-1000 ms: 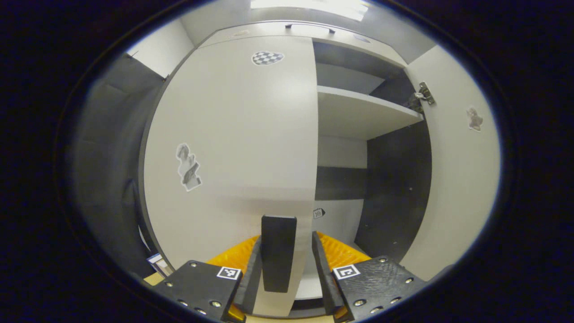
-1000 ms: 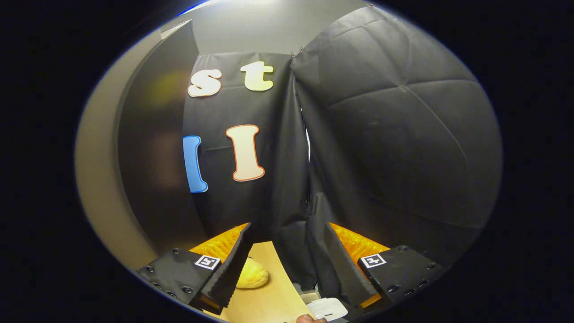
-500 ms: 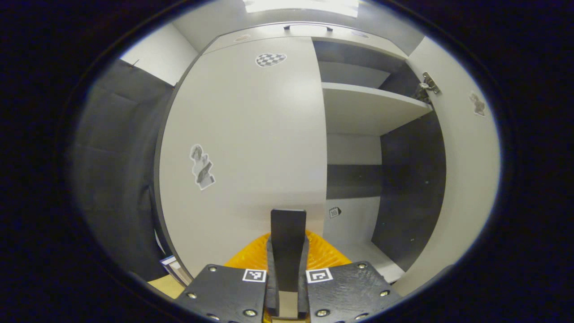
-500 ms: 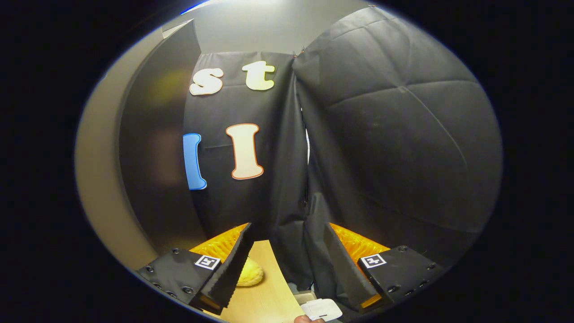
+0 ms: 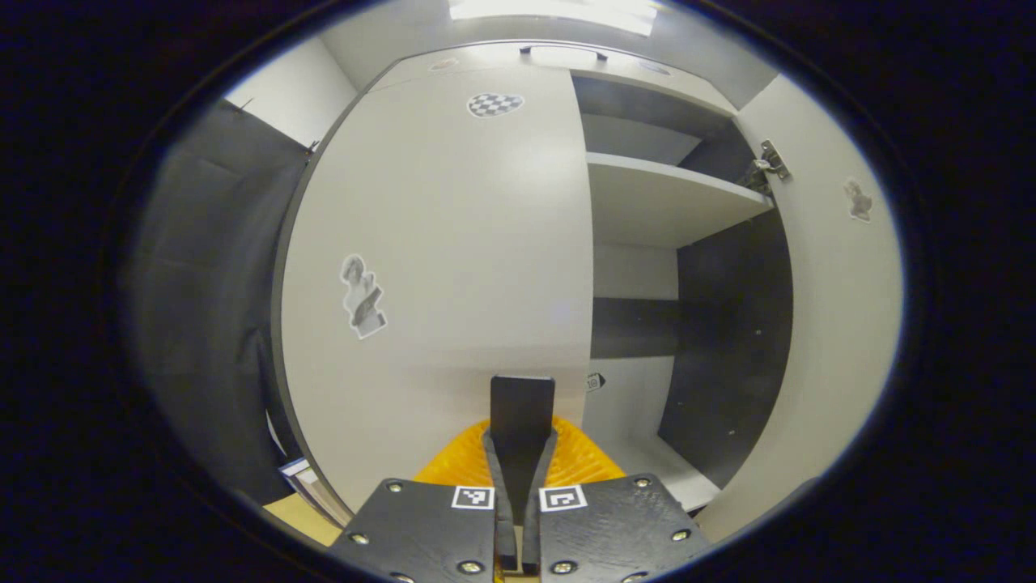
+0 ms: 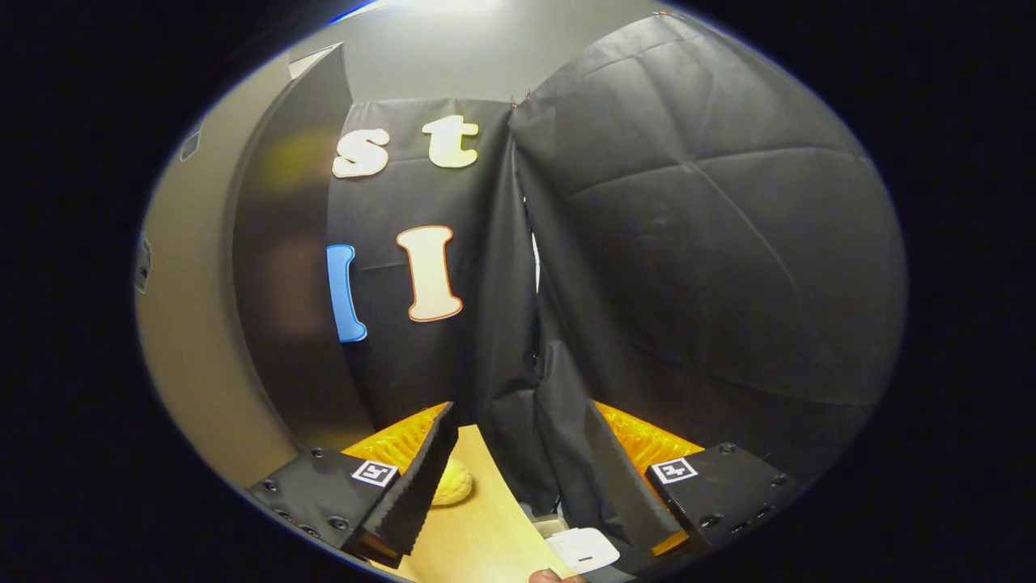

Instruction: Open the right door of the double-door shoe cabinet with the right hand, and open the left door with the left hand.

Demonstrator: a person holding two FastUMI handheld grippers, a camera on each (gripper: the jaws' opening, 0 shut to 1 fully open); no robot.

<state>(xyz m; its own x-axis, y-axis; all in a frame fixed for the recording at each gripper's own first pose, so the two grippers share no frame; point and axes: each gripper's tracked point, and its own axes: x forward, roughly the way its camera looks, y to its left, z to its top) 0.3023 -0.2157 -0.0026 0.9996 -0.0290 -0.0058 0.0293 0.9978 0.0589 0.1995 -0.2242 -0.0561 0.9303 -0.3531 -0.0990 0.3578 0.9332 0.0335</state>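
Since a second ago the left gripper (image 5: pixel 519 486) has gone from spread wide about the dark handle (image 5: pixel 522 413) of the left door (image 5: pixel 453 243) to clamped on it, both fingers pressed against the handle's sides. That door fills the middle of the left gripper view, pale and flat, seemingly not yet swung out, with a checkered sticker (image 5: pixel 494 104) near its top and a greyish sticker (image 5: pixel 362 295) toward its hinge side. Just right of it the shoe cabinet (image 5: pixel 647 202) stands exposed: a pale shelf (image 5: pixel 664 198) high up, dark side panels below. The right door (image 5: pixel 842 308) is swung wide open, its hinge (image 5: pixel 767 159) visible at the upper edge and a small sticker (image 5: pixel 856 200) on its inner face.

The right gripper (image 6: pixel 518 478) is spread open on nothing, aimed at the black cloth wall (image 6: pixel 696 259). Below it lies a light wooden tabletop (image 6: pixel 486 534) with a yellow rounded object (image 6: pixel 452 488) beside the gripper's left finger and a white device (image 6: pixel 583 549) near the edge. A ceiling light (image 5: pixel 558 8) glows above the cabinet
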